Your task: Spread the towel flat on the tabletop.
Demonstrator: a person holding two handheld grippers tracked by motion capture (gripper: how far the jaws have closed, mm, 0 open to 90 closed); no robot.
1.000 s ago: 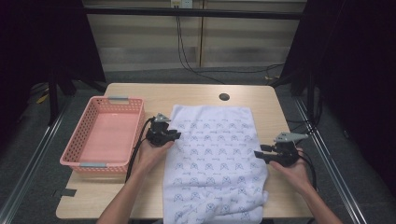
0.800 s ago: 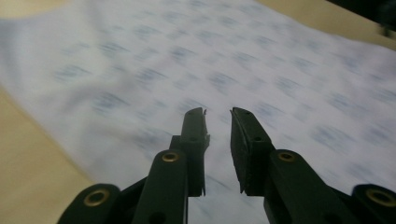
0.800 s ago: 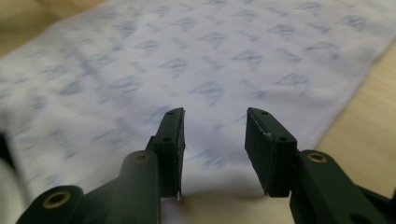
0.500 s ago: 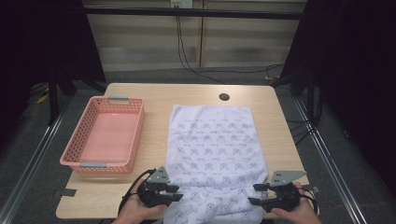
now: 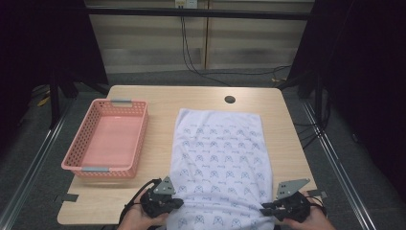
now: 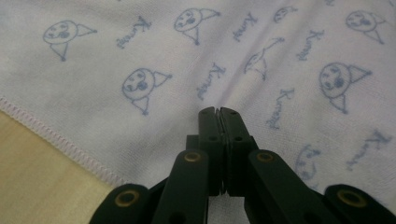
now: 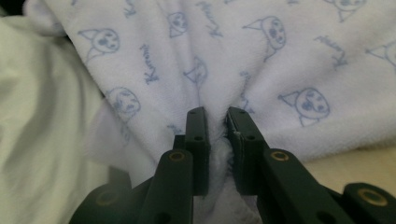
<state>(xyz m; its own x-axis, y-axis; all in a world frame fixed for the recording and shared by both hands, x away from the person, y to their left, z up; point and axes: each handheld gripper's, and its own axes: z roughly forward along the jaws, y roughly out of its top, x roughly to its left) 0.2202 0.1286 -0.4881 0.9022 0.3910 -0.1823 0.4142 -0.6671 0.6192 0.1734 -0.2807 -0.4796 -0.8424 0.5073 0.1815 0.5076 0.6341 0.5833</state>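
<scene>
A: From above, on the bench (image 5: pixel 143 201), where is the cloth (image 5: pixel 220 163)?
B: Spread flat right of centre, running from near the hole (image 5: pixel 230 99) down to the near edge. A pink basket (image 5: pixel 86 139) stands to its left, apart from it.
A: And the grippers?
B: Both sit at the cloth's near end. The left gripper (image 5: pixel 178 202) is at the near left corner, the right gripper (image 5: pixel 266 210) at the near right one, each in a hand at the bottom edge. The cloth puckers a little between them.
A: Left gripper view next. How do the jaws stand?
B: They have just closed; the two black jaws meet with no gap showing. The left gripper (image 6: pixel 219 112) has its tips down on the cloth (image 6: pixel 196 60), and a crease runs away from the tips. Whether a fold is pinched between them I cannot tell. The stitched hem crosses the lower left, with bare bench (image 6: pixel 32 177) beyond it.
A: Right gripper view?
B: Its jaws have just closed too, and a narrow gap is left, packed with a bunched fold. The right gripper (image 7: pixel 216 112) is clamped on the cloth (image 7: pixel 261 65), which gathers into creases above the tips.
</scene>
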